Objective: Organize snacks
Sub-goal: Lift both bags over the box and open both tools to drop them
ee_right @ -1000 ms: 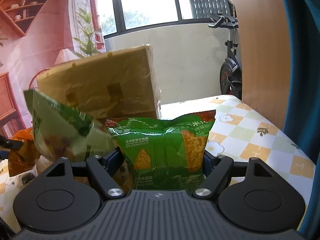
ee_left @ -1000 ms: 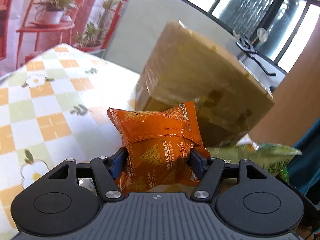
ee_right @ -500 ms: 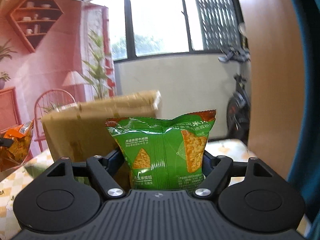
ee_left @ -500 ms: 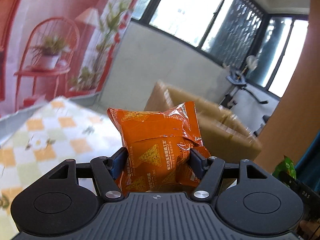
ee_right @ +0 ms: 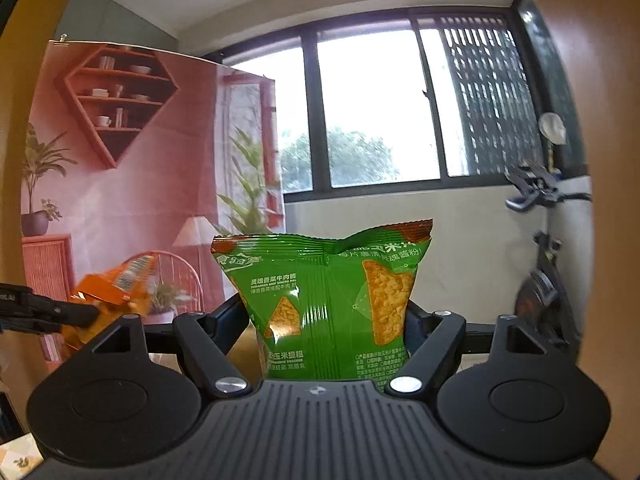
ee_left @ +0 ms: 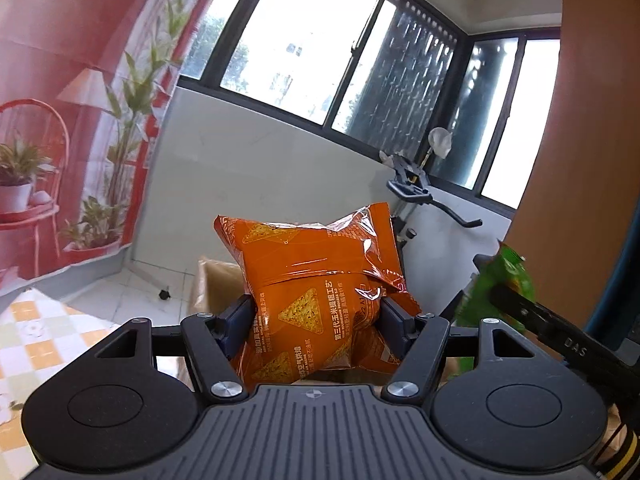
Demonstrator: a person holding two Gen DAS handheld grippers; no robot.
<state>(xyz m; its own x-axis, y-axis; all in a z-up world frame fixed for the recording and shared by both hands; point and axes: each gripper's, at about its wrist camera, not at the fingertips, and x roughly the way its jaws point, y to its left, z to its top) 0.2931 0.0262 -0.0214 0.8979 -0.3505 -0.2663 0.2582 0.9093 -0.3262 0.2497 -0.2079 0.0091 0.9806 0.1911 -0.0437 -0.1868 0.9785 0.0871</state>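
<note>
Two pinched packets: orange snack bag (ee_left: 316, 280) upright between left claw (ee_left: 314, 316) pads, green snack bag (ee_right: 328, 300) likewise in right claw (ee_right: 326, 320).

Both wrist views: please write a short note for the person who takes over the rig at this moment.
Left gripper: shut on the orange snack bag, held in the air.
Right gripper: shut on the green snack bag, also in the air.
The cardboard box sits just behind and below the orange bag.
Done: both bags picked up.
Left: put each bag down, probably in the box; its inside is not visible.
</note>
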